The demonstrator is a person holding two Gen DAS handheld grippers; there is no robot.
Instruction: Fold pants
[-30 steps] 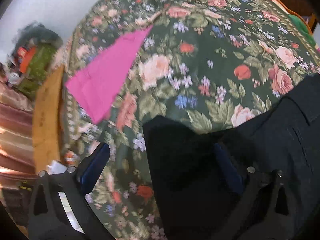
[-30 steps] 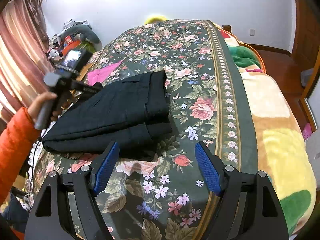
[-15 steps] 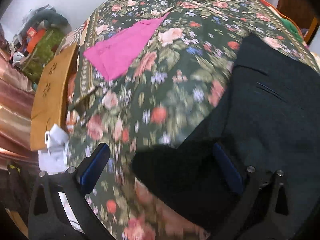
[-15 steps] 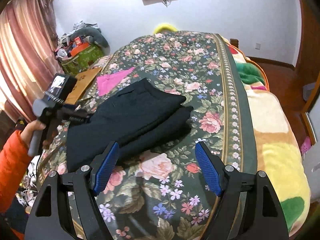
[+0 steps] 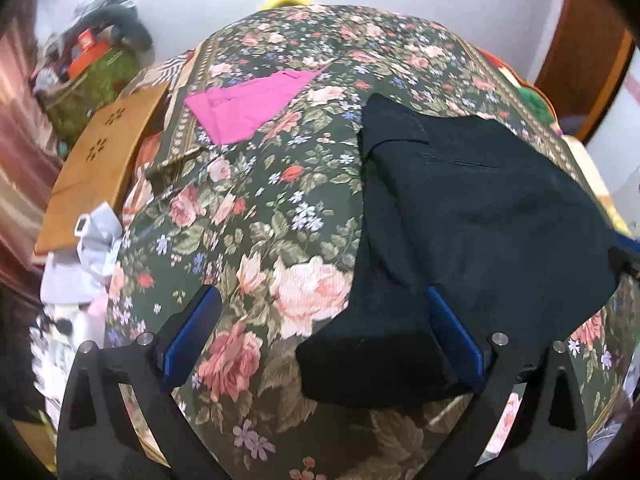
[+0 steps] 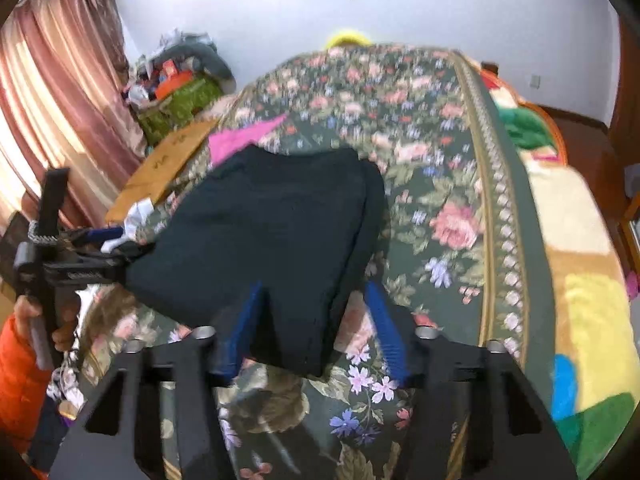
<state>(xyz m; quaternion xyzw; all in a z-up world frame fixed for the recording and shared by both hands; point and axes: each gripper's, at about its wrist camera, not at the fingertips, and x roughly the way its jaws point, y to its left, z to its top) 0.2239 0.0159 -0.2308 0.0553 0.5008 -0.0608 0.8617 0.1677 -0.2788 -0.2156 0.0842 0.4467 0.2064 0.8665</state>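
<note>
Room: I see a white wall at the far end, pink curtains on the left and a heap of clutter in the far left corner.
Bed: a floral bedspread covers most of it, with a patchwork blanket along the right side.
Pants: the black pants lie as a folded bundle on the near left part of the bedspread. A second ago they lay long and low across it; now they are a compact, squarer stack turned end-on to me.
Meaning: I judge the main fold done, with squaring up or one more fold left.
Left side: a wooden board lies beside the bed, with crumpled white paper just near it.
Pink cloth: a folded pink cloth sits beyond the pants, apart from them.
Left gripper: my left gripper stands wide apart. One finger is on the pants' near left corner and nothing is pinched. It has swung off to the left edge of the bundle.
Right gripper: the jaws of my right gripper have just been closing, with the near edge of the pants between them. Whether the pads already press on the cloth I cannot tell.
</note>
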